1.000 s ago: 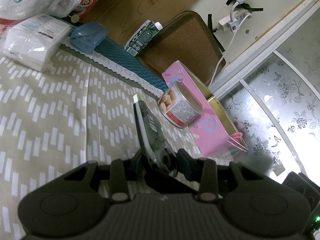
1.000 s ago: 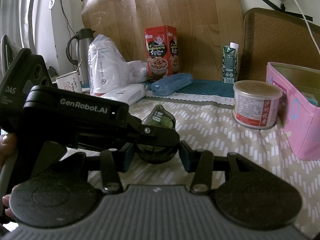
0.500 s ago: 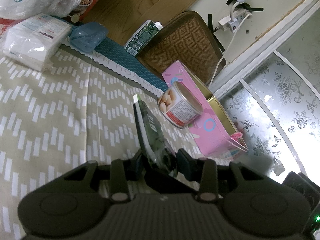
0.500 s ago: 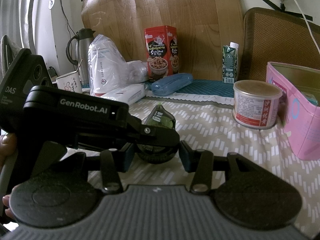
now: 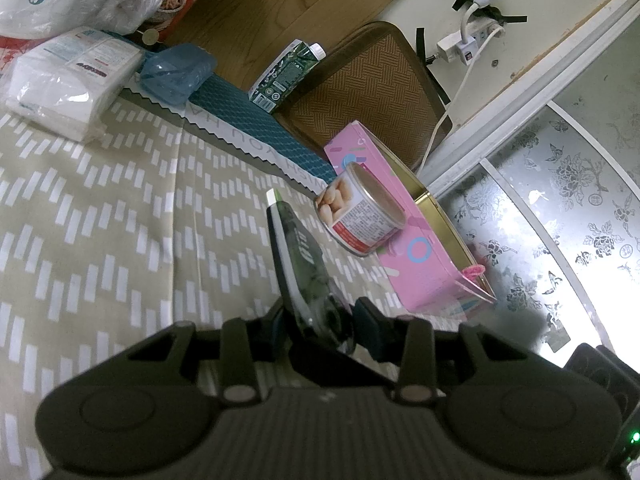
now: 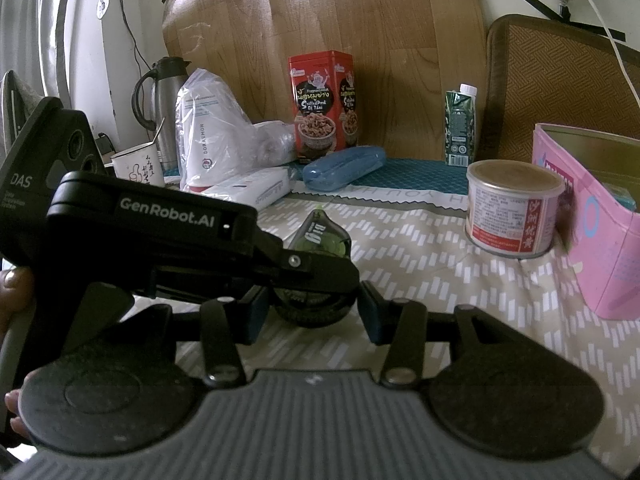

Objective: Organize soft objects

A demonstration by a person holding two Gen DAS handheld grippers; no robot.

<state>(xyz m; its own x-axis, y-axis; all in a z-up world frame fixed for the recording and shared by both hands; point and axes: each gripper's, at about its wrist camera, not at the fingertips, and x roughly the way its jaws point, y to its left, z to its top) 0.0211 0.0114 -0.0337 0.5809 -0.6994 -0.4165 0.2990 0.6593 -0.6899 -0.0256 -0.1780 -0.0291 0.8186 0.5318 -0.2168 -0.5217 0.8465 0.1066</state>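
Both tools are matte black. The left tool [image 5: 320,316] has a ribbed grey base, two round discs and silver rivets on its finger links. Seen at the left of the right wrist view, it carries white "GenRobot.AI" and "DAS" lettering and a small screw.

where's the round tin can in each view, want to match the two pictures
Left wrist view: tin can sits right of centre, looking tilted, against the pink box.
Right wrist view: tin can stands upright at mid right, just left of the pink box.
Shared landmark: the green drink carton behind it.
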